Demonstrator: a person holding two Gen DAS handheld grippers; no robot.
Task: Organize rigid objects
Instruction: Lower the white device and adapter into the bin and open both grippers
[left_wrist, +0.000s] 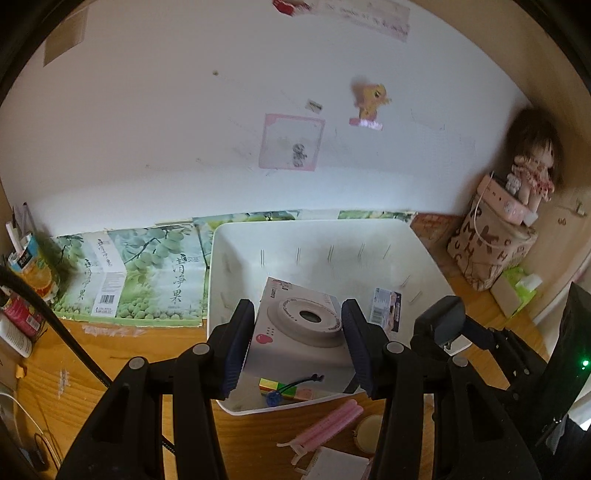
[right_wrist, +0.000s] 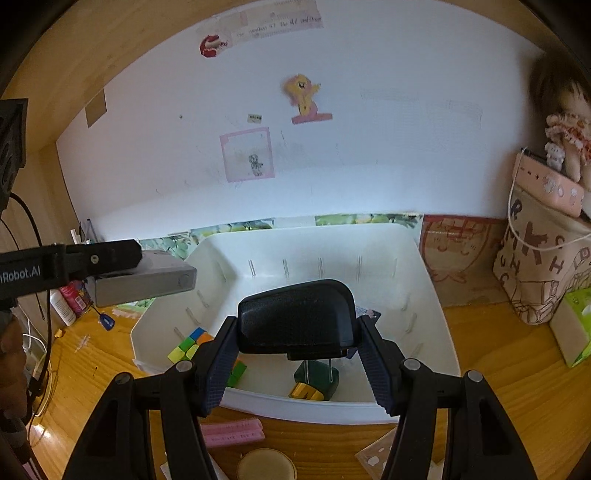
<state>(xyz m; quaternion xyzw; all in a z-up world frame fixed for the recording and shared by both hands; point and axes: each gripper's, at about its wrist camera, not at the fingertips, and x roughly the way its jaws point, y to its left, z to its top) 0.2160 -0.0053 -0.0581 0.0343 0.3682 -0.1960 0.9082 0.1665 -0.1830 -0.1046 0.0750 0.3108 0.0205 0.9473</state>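
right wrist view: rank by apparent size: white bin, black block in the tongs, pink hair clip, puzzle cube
1. white bin
2. black block, held in the right tongs; it sits close to the camera, so it looks inflated
3. pink hair clip and puzzle cube: both partly hidden behind the tongs, too close to rank

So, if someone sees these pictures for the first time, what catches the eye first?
Probably the white toy camera clamped in the left gripper above the big white bin. Next, the black plug adapter held by the right gripper over the same bin, with a colourful cube lying inside.
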